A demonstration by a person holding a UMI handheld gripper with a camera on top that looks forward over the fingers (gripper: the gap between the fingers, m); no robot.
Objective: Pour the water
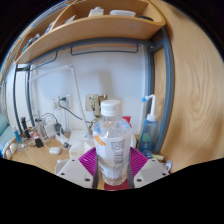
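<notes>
One water bottle (111,143) upright between pink pads (88,162), clamped by gripper (113,172).
Long axis vertical, white cap up (label facing camera), above wooden desk (35,155).

My gripper (112,168): two fingers, pale grey-white blocky bodies, angled outer faces. Magenta pads (92,163) on inner faces, ridged texture showing on left one. Small dark round spot, likely screw hole, on each finger body. Right pad shows only as thin strip. From my seat, no cables, no markings, no sleeve or hand in sight.
</notes>
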